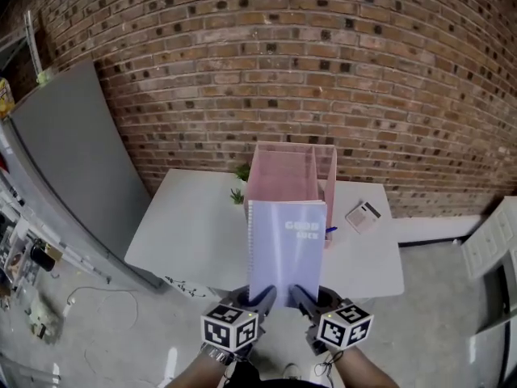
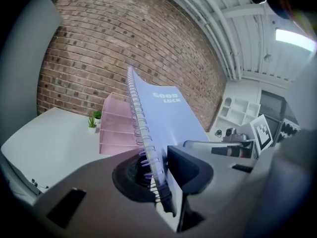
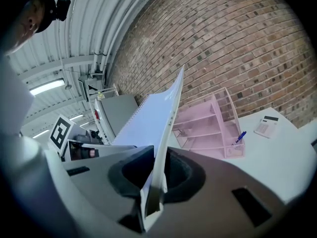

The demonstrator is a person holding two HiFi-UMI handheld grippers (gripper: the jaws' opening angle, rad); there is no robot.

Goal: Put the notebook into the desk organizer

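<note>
Lilac notebook (image 1: 287, 249) up in air | left gripper (image 1: 262, 299) & right gripper (image 1: 301, 297) both clamped on its bottom edge | short of pink desk organizer (image 1: 283, 172) on table (image 1: 186, 233) | lifted; insertion not yet done

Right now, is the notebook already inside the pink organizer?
No, the left gripper and right gripper hold the notebook up, short of the pink desk organizer.

Industrial workshop: brick wall (image 1: 323, 55), concrete floor (image 1: 440, 322), corrugated metal ceiling (image 2: 198, 9).
</note>
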